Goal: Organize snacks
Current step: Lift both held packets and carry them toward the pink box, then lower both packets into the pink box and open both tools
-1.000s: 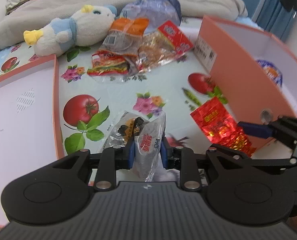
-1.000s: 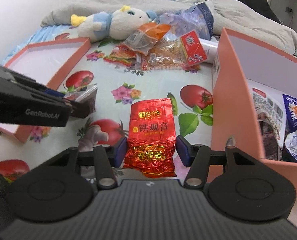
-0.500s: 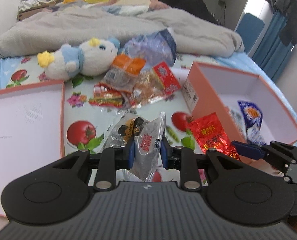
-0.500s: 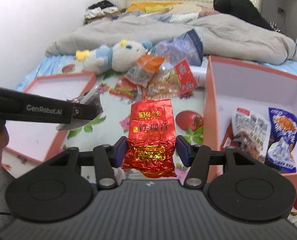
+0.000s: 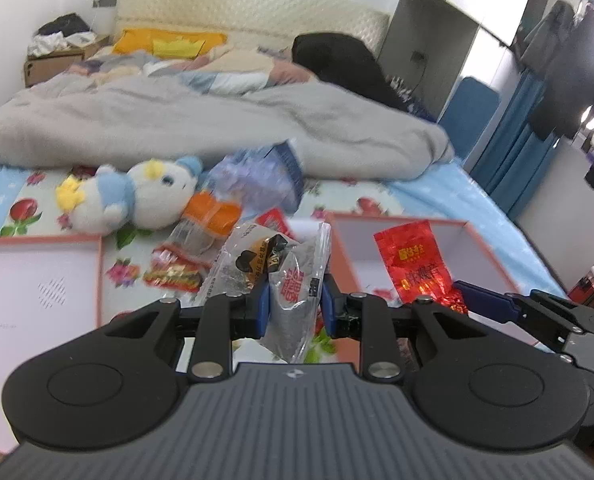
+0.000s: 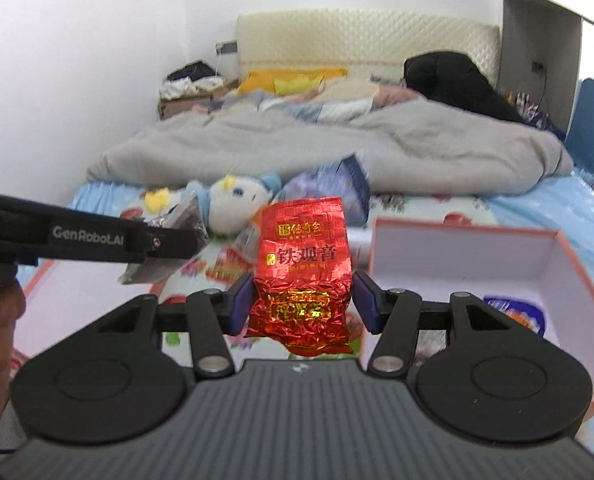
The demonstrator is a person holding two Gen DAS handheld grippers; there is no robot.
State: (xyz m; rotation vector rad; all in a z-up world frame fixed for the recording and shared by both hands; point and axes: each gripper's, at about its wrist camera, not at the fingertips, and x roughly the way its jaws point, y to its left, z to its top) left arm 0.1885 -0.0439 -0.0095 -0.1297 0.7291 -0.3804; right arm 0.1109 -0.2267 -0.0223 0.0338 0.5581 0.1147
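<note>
Left hand-held gripper (image 5: 295, 306) grasps a grey packet (image 5: 297, 300); right hand-held gripper (image 6: 303, 304) grasps a red foil pouch (image 6: 303, 268). Carry both level over the pink box (image 6: 497, 256) before releasing.

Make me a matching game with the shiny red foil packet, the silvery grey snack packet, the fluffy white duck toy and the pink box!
Things:
1. shiny red foil packet
2. silvery grey snack packet
3. fluffy white duck toy
4. pink box

Places:
A. lying on the flowery sheet
B. pinched in the left gripper
C. open, with a blue packet inside
D. pinched in the right gripper

Pairs: 1-D, 2-B, 3-A, 4-C
</note>
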